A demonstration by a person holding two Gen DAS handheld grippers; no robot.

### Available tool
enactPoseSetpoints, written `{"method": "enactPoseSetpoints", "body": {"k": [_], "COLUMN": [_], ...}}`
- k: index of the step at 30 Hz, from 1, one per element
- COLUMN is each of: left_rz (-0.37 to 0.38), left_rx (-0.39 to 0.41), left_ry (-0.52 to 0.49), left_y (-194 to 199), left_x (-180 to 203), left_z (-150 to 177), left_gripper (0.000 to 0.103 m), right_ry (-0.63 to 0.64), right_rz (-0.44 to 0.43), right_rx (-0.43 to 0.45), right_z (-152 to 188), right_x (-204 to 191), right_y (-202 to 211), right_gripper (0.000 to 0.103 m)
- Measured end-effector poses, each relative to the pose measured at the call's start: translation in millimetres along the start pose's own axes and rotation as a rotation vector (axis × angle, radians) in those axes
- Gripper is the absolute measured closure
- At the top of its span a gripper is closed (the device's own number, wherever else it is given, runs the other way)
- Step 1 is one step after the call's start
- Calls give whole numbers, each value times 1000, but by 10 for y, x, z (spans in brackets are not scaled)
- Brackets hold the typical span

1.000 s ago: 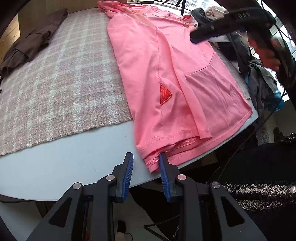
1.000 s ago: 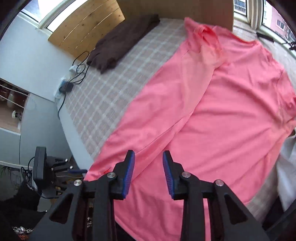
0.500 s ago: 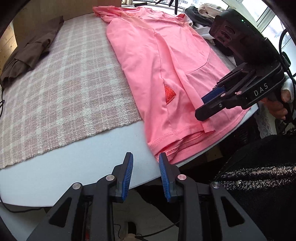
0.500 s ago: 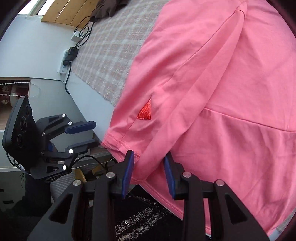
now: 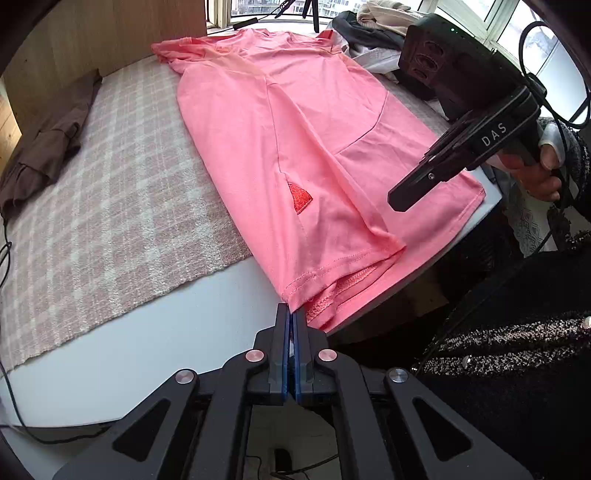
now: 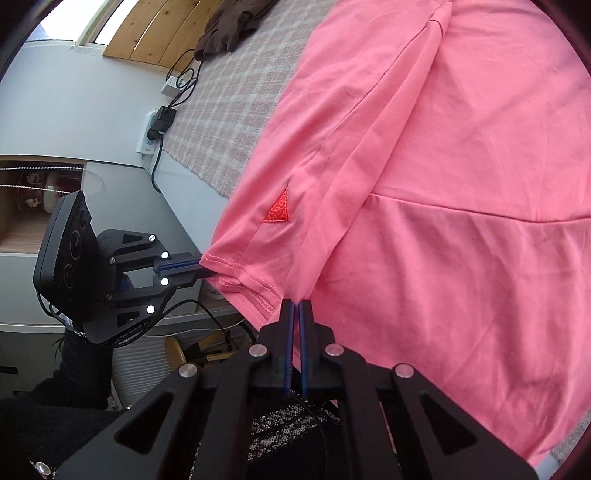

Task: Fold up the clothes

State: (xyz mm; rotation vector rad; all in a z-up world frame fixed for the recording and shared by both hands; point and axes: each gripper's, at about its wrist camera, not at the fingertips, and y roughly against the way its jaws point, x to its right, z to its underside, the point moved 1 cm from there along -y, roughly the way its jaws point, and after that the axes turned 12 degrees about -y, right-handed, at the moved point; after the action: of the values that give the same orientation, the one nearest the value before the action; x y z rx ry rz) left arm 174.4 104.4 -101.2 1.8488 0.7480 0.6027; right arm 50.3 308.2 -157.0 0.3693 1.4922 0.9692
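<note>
A pink T-shirt [image 5: 295, 140] with a small red triangle patch [image 5: 301, 196] lies lengthwise on the table, one side folded over, its hem hanging at the near edge. My left gripper [image 5: 293, 314] is shut on the hem's left corner. My right gripper [image 6: 295, 304] is shut on the hem of the folded flap; it shows in the left wrist view [image 5: 400, 201], its tips above the shirt's right side. The shirt fills the right wrist view [image 6: 443, 184], where the left gripper [image 6: 201, 267] pinches the corner.
A checked pink-and-white cloth [image 5: 110, 184] covers the white table [image 5: 147, 350]. A dark brown garment [image 5: 48, 155] lies at the far left. A heap of clothes [image 5: 373, 29] sits at the back right by the window. Cables and a power strip [image 6: 159, 122] lie along the table's left side.
Both grippers were open and have closed on the shirt's hem. The left one moved forward to the hem corner; the right one dropped to the folded flap's hem edge.
</note>
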Motion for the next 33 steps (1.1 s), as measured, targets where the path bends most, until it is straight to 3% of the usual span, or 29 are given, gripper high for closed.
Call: {"method": "enactPoseSetpoints", "body": {"k": [1, 3, 4, 8, 10, 15, 19, 20, 22, 24, 28, 33], "left_rz": [-2, 11, 9, -15, -28, -31, 13, 40, 87, 51, -38, 14], "left_rx": [6, 1, -34, -165, -151, -15, 71, 59, -5, -7, 53, 31], "left_ry": [-4, 2, -3, -33, -27, 1, -29, -33, -32, -47, -7, -9], "left_y": [-1, -71, -179, -403, -282, -26, -275, -431, -699, -684, -509, -868], "left_x": [41, 89, 115, 166, 126, -70, -172, -181, -213, -222, -663, -1048], "left_z": [-45, -89, -76, 10, 6, -350, -881, -987, -1180, -1344, -1570, -1744], "left_gripper": [102, 102, 102, 97, 96, 94, 94, 94, 94, 94, 80, 80], "right_ry": [-6, -1, 2, 27, 67, 171, 222, 238, 282, 349, 363, 297], "right_rz": [-16, 52, 90, 110, 161, 120, 135, 155, 213, 257, 332, 462], "right_rx": [-2, 1, 2, -49, -33, 133, 332, 384, 477, 528, 555, 454], "right_z": [18, 36, 44, 98, 94, -190, -770, -935, -1290, -1695, -2645, -3686], "right_x": [29, 119, 166, 171, 100, -194, -441, -513, -699, -839, -827, -499], "right_y": [40, 2, -21, -30, 68, 671, 1442, 1618, 1860, 2021, 1987, 1369], "right_gripper": [100, 100, 100, 100, 98, 98, 97, 94, 85, 63, 57, 57]}}
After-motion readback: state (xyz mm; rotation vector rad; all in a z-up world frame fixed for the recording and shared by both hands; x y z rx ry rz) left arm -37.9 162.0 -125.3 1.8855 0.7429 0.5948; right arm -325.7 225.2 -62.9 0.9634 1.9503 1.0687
